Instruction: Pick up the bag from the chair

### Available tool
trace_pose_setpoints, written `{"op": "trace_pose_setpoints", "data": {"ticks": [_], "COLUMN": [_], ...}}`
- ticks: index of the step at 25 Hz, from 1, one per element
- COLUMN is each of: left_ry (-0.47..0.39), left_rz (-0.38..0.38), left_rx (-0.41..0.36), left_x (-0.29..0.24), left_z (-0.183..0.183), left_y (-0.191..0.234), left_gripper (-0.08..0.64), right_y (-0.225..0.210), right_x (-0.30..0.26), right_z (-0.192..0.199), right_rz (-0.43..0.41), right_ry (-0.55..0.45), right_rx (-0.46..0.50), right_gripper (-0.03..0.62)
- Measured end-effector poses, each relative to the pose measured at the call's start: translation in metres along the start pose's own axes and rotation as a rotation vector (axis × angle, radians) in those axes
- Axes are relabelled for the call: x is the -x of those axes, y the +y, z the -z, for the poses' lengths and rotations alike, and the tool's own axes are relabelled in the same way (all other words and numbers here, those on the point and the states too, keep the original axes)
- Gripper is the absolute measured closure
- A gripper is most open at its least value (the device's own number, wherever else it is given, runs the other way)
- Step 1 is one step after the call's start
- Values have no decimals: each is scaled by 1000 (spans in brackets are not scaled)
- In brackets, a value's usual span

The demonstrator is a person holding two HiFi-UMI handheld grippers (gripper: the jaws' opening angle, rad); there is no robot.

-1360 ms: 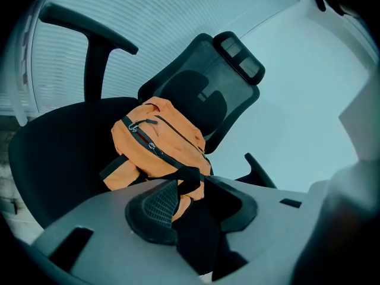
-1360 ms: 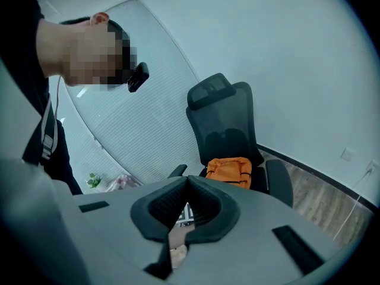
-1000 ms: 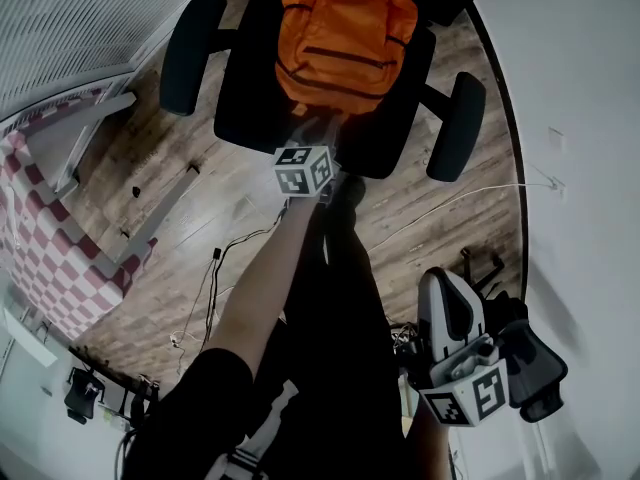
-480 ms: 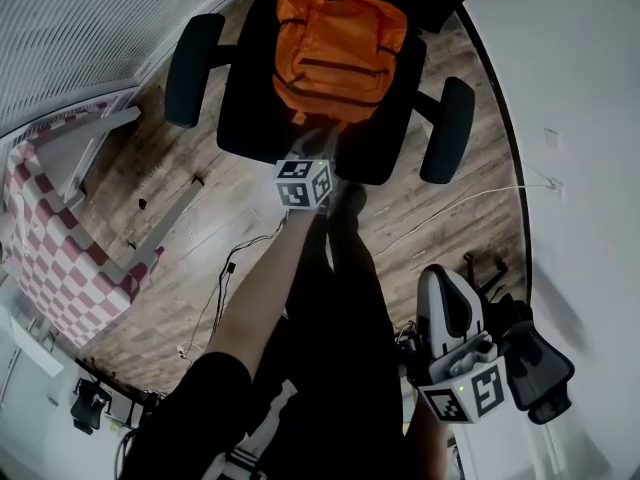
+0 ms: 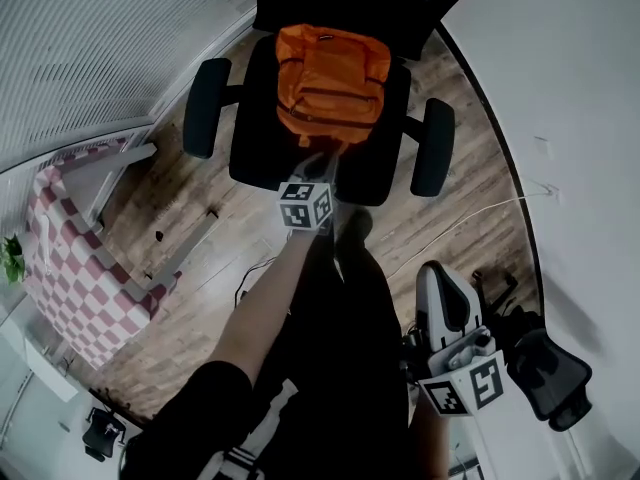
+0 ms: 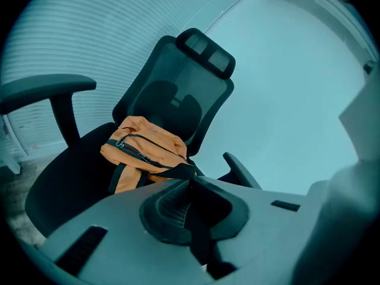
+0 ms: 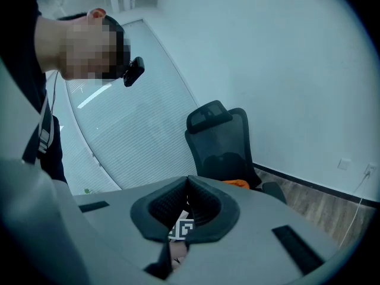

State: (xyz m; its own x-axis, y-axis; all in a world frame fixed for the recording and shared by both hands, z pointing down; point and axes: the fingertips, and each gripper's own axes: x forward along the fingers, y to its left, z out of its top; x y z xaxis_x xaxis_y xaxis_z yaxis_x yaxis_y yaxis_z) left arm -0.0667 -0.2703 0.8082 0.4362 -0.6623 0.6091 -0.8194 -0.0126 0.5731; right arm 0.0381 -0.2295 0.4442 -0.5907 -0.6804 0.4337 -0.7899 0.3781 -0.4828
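An orange backpack (image 5: 328, 80) lies on the seat of a black office chair (image 5: 258, 140), leaning against the backrest. My left gripper (image 5: 318, 161) reaches to the bag's near edge at arm's length. In the left gripper view the backpack (image 6: 145, 147) is just ahead, and a black strap (image 6: 173, 172) runs from it into the left gripper (image 6: 190, 181), which is shut on it. My right gripper (image 5: 441, 286) hangs low at my right side, far from the chair. It is shut with nothing in it (image 7: 189, 180); past it, a bit of the orange bag (image 7: 237, 183) shows.
The chair's armrests (image 5: 207, 108) (image 5: 432, 148) flank the bag. A white wall (image 5: 570, 138) runs along the right, window blinds (image 5: 90, 38) along the left. A red-and-white chequered piece (image 5: 65, 268) stands at left. Cables (image 5: 245, 283) lie on the wood floor. Another dark chair (image 5: 545, 373) is beside my right gripper.
The chair and bag have slid lower in the head view and look smaller. My left gripper stays at the bag's near edge. The right gripper has hardly moved.
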Motion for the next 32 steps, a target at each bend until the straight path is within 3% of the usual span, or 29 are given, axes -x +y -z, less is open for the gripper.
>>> {"op": "trace_pose_setpoints", "data": {"ticks": [15,27,32], "left_ry": [-21,-134,-194], "left_rz": [-2,77,109], "left_rx": [-115,-108,-157], "left_x": [38,77,101], "left_z": [-69,-121,-147], "left_y": [-34,-77,-96], "left_gripper": [526,526,526], "right_y": [25,28,31], "right_x": [41,91,109], "right_z": [-63,-95,-100], "right_rz": [-19,-17,-39], "right_ry": [-205,-365,-423], "right_rx": [82,145,148], "right_gripper": [572,572,572]}}
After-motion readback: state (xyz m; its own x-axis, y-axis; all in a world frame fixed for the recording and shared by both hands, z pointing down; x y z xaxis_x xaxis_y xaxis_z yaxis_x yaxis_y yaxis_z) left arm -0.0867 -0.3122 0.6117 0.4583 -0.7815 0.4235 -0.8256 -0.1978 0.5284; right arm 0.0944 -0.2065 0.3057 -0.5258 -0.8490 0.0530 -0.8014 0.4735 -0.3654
